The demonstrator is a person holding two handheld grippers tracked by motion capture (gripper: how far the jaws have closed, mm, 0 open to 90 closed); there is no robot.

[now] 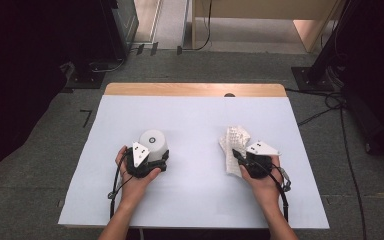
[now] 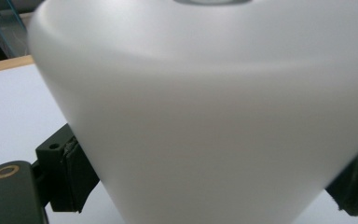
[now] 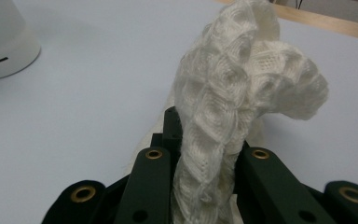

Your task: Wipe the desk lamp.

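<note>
Right of centre, the right gripper (image 1: pixel 240 156) pinches a soft, limp knitted cloth (image 1: pixel 234 142), while the left gripper (image 1: pixel 155 161) clasps a smooth, rigid white cone (image 1: pixel 153 144).

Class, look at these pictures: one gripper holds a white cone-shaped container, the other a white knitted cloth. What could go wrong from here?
1. The container is smooth and tapered, and the left gripper clamps its sloping wall, so it might slide out of the jaws.
2. The cloth is pinched by a narrow fold in the right gripper; its loose top flops over and could slip free or drag on the table.
</note>
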